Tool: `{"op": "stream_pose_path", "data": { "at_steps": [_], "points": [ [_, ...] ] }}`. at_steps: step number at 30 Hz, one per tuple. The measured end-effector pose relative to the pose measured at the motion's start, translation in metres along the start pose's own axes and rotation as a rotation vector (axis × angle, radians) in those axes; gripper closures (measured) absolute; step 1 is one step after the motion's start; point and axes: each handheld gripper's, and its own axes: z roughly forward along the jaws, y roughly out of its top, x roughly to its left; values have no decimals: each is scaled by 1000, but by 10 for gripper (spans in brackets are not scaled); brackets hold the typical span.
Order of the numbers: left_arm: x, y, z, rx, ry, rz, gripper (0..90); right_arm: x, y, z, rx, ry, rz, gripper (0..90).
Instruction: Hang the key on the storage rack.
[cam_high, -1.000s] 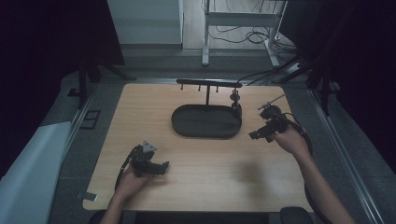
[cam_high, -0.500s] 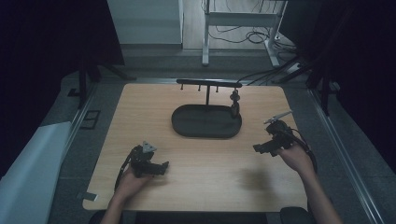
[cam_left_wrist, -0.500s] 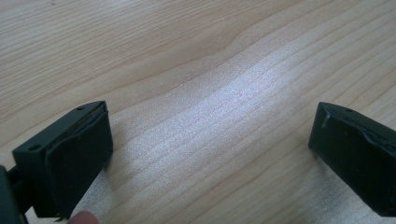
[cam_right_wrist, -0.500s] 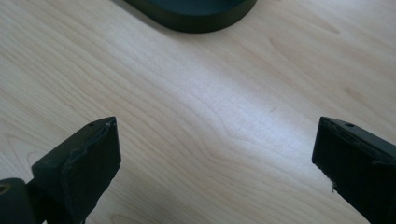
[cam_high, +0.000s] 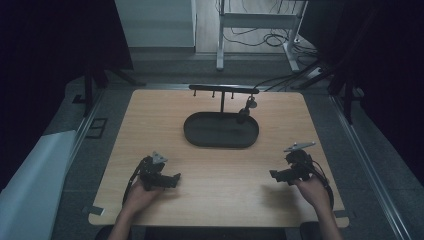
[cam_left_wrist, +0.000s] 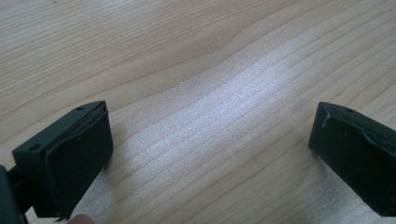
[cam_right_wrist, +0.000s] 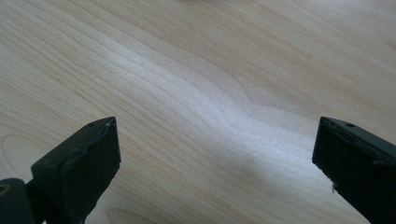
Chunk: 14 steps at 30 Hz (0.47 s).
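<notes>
- One dark oval tray (cam_high: 200, 135) lies on the far middle of the wooden table (cam_high: 150, 115), and one black T-shaped stand (cam_high: 223, 90) rises from its far edge
- One small dark object (cam_high: 245, 109) hangs from the stand's crossbar near its right end, low over the tray's right part; what it is I cannot tell
- Two grippers, one in each hand, sit at the near edge, well apart from each other and from the tray
- The left gripper (cam_high: 173, 180) is low over the near-left wood, its jaws spread wide with nothing between them
- The right gripper (cam_high: 274, 175) is at the near right, its jaws likewise wide apart and empty, a grey plate on top
- From above you get the whole layout; the left gripper view (cam_left_wrist: 210, 140) and right gripper view (cam_right_wrist: 215, 158) give bare wood grain between the black jaws, confirming the gap
</notes>
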Motion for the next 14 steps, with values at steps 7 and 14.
{"op": "stream_pose_path", "data": {
  "at_steps": [7, 14],
  "points": [
    [-1, 0, 0, -1, 2, -1, 0, 6, -25, 13, -93, -29, 33, 14],
    [0, 0, 0, -1, 1, 0, 0, 7, -40, 23, -97, -44, 74, 15]
  ]
}}
